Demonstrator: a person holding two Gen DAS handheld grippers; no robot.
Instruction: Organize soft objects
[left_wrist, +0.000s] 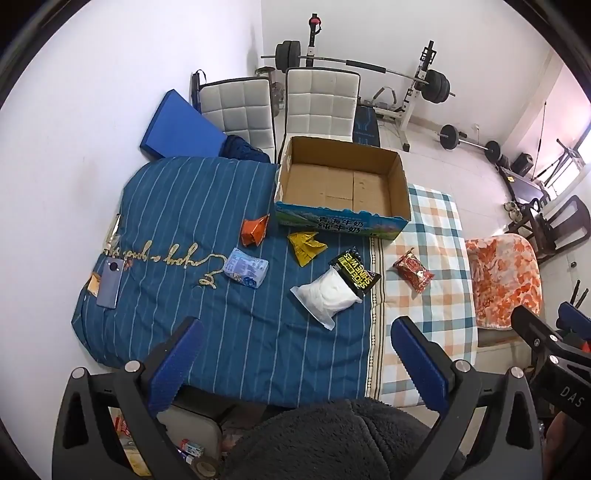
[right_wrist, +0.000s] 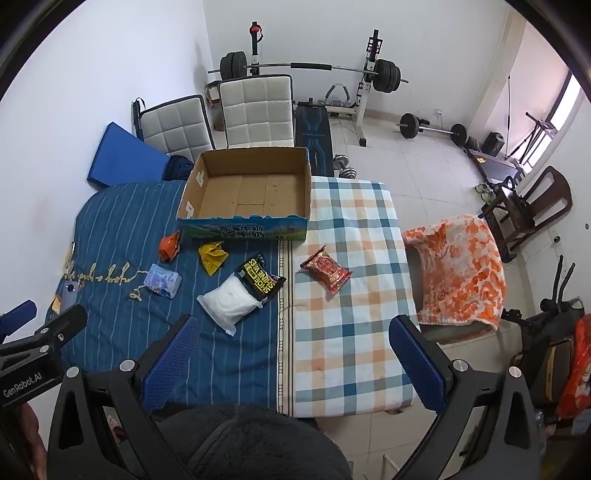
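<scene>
Dark fleecy fabric (left_wrist: 314, 439) fills the bottom centre of both views and hides the near edge of the bed. Above it in the left wrist view the left claw (left_wrist: 295, 354) stands wide open with nothing between its blue pads; the right claw (right_wrist: 295, 350) is likewise spread wide and empty in its own view. Each claw also shows at the other view's edge, cut off by the frame.

On the blue striped quilt (left_wrist: 184, 206) lie the soft packets: a white pouch (left_wrist: 327, 293) at centre, overlapped at its upper right by a black and yellow wipes pack (left_wrist: 354, 269); a yellow packet (left_wrist: 304, 245) and an orange packet (left_wrist: 255, 230) just below the box; a pale blue tissue pack (left_wrist: 245, 267) to the left. A red packet (left_wrist: 412, 271) lies apart on the checked sheet (left_wrist: 432, 295), right of centre. The cardboard box (left_wrist: 343, 214) sits open at upper centre, straddling quilt and sheet, its floor bare.

A phone (left_wrist: 110, 282) lies at the quilt's left edge, with a small item beneath it too hidden to identify. The quilt's gold lettering is upside down and hard to read.

Most of the checked sheet in the lower right lies free. An orange floral blanket (right_wrist: 458, 269) drapes just beyond the bed's right edge, over something I cannot make out.
</scene>
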